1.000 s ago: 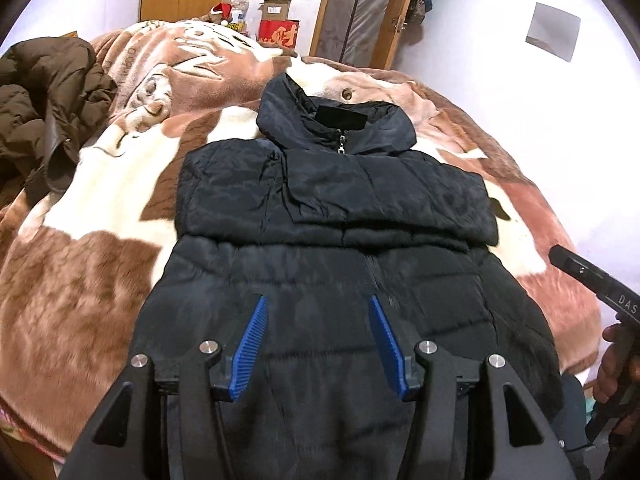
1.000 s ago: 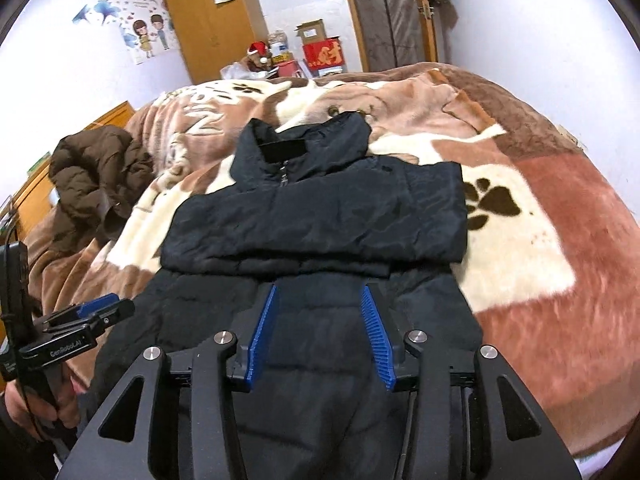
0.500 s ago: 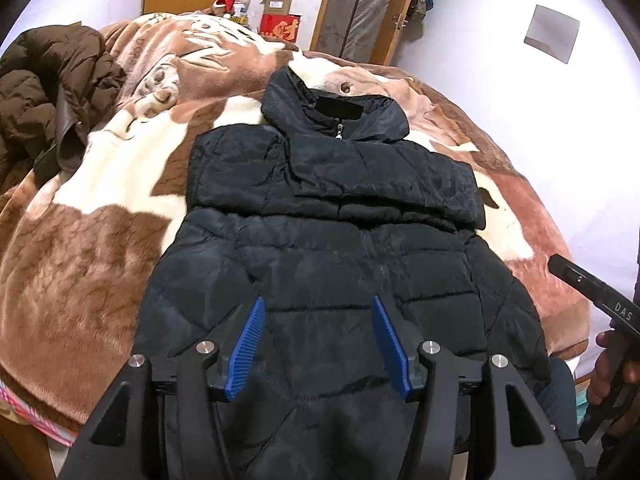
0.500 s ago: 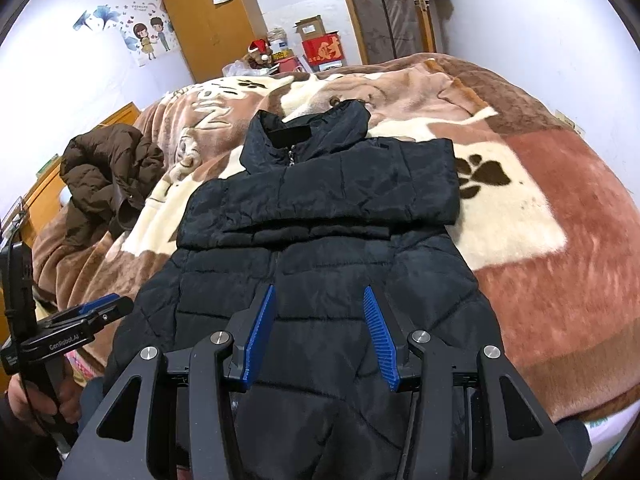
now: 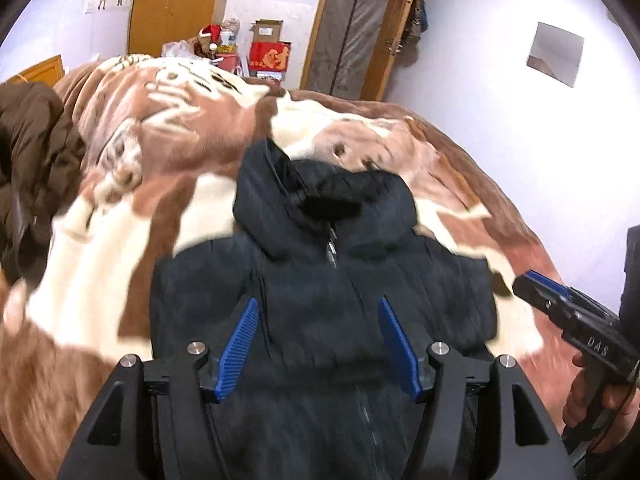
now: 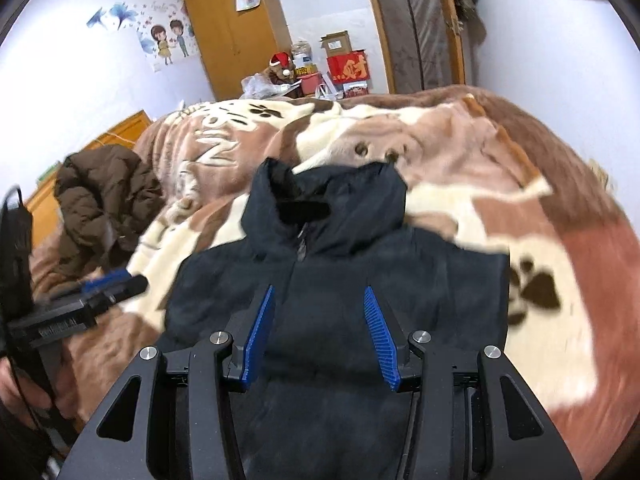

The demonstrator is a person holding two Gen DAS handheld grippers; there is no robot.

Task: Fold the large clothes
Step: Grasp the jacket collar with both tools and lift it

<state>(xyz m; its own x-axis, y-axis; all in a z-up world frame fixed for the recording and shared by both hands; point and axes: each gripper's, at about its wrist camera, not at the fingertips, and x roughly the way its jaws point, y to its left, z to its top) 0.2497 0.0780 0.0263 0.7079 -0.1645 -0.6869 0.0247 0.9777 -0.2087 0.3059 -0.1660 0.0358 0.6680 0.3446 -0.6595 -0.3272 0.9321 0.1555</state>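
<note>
Left gripper (image 5: 316, 344): black frame, two blue ribbed pads, jaws standing wide with nothing between them; they have just been opening further. It hangs above the garment, not touching it. Right gripper (image 6: 320, 336): same build, jaws moderately wide, also empty, also above the cloth.

Task item: black quilted puffer jacket with hood (image 5: 320, 280), lying front-up and zipped on the brown-and-cream plush blanket (image 5: 168, 152) that covers the bed. In both wrist views it fills the centre, hood toward 12 o'clock, hem toward 6 o'clock and running under the tool out of frame.

Progress, judged: both sleeves appear folded across the chest, forming a band just below the hood. Body not yet folded hem-to-hood. Estimate roughly half done; remaining is the lengthwise fold and any tidying. Frames are motion-blurred, so sleeve edges are uncertain.

Count:
- grippers: 2, each seen edge-on in the other's view, at 3 o'clock and at 9 o'clock
- black jackets: 1
- crumpled brown puffer coat (image 6: 104, 196): 1, at 9 to 10 o'clock, well apart from the black one, unfolded
- blankets: 1
</note>
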